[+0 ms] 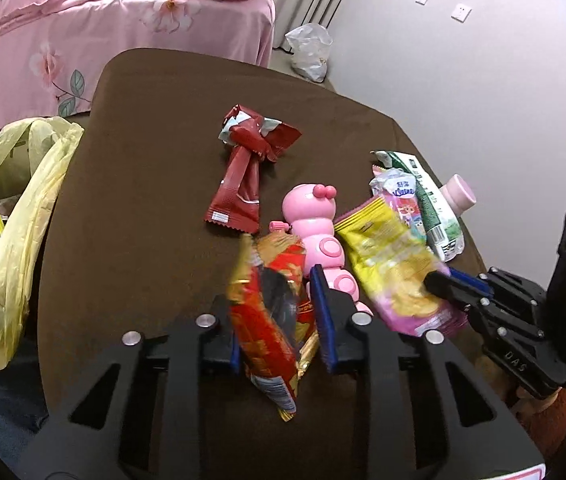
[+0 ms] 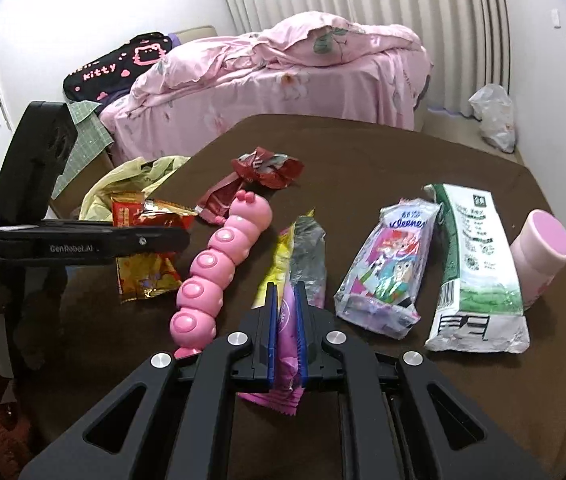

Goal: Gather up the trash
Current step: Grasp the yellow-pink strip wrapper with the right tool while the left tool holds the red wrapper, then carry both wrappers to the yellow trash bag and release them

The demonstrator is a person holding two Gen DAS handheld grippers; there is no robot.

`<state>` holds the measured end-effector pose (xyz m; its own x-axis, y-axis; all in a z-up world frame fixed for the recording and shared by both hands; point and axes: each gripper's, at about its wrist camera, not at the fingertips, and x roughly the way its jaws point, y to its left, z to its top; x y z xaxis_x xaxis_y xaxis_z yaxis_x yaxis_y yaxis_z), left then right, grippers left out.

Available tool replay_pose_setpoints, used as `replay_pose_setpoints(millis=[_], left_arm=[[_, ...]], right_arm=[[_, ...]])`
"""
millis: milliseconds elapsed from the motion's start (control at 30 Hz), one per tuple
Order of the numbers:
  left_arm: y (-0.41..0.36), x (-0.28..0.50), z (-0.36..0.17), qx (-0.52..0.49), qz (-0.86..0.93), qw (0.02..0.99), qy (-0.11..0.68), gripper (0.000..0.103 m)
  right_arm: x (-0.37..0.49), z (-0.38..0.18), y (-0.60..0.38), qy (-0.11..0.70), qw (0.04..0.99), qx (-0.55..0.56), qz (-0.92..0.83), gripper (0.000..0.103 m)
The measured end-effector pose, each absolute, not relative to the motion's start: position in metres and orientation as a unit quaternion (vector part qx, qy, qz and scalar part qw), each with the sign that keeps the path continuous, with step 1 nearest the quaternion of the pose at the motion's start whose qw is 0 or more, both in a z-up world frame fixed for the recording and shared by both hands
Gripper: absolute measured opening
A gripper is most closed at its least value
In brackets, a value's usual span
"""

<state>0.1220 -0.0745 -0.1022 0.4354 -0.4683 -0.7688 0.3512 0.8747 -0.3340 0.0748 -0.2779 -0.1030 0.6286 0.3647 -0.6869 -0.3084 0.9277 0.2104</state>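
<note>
**Already two wrappers in hand, bag waiting at the left**

Nearest the left wrist camera, the left gripper (image 1: 279,312) is pinching a red snack wrapper (image 1: 271,320) between its blue pads; the packet's long axis runs roughly along the fingers, one crimped end toward the camera, the other pointing out over the brown table (image 1: 155,128). Beside it, the right gripper (image 2: 285,320) is pressed together on a yellow-and-pink chip bag (image 1: 395,276), which the right wrist view shows edge-on, standing upright between the jaws with its long axis pointing away toward the bed (image 2: 283,80).

Between the two lies a pink caterpillar toy (image 2: 211,272), stretched lengthwise away from the camera, likely not trash. Further right sit a Kleenex tissue pack (image 2: 387,272), a green-and-white package (image 2: 479,264) and a pink bottle (image 2: 539,256). Farther out, a crumpled dark-red wrapper (image 1: 247,168) rests alone.

The step in hand looks like the carry: both pieces are gripped and want moving to the yellow plastic bag (image 1: 15,184) at the table's left edge, then releasing over its open mouth.
</note>
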Motion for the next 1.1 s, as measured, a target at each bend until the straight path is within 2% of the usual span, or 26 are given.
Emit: replay_pose_setpoints(millis=[33,67,267,333,400,500,567,733,1100], left_arm=[[-0.073,0.121,-0.102,-0.063,-0.241,0.846,0.472,0.021],[-0.072,0.121,-0.101,-0.063,-0.239,0.846,0.472,0.02],[-0.063,0.121,-0.102,-0.071,-0.24,0.847,0.469,0.02],[-0.062,0.12,-0.101,-0.071,-0.24,0.847,0.469,0.02],[-0.062,0.119,-0.099,-0.072,-0.241,0.847,0.468,0.02],[-0.061,0.117,-0.096,-0.072,-0.243,0.848,0.465,0.02],[-0.06,0.116,-0.093,-0.072,-0.244,0.849,0.462,0.02],[-0.057,0.111,-0.083,-0.069,-0.244,0.856,0.451,0.019],[-0.043,0.099,-0.067,-0.074,-0.237,0.868,0.43,0.019]], right_arm=[[0.076,-0.106,-0.279,0.397,0.9,0.035,0.178,0.041],[0.075,-0.108,-0.281,0.399,0.899,0.039,0.176,0.051],[0.072,-0.13,-0.284,0.44,0.879,0.07,0.169,0.052],[0.07,-0.131,-0.281,0.434,0.883,0.073,0.162,0.051],[0.07,-0.131,-0.278,0.434,0.884,0.064,0.16,0.037],[0.069,-0.127,-0.271,0.429,0.887,0.039,0.167,0.029],[0.065,-0.119,-0.27,0.414,0.896,0.022,0.159,0.014],[0.063,-0.1,-0.277,0.393,0.904,0.039,0.164,0.01],[0.056,-0.072,-0.277,0.357,0.919,0.035,0.164,0.01]])
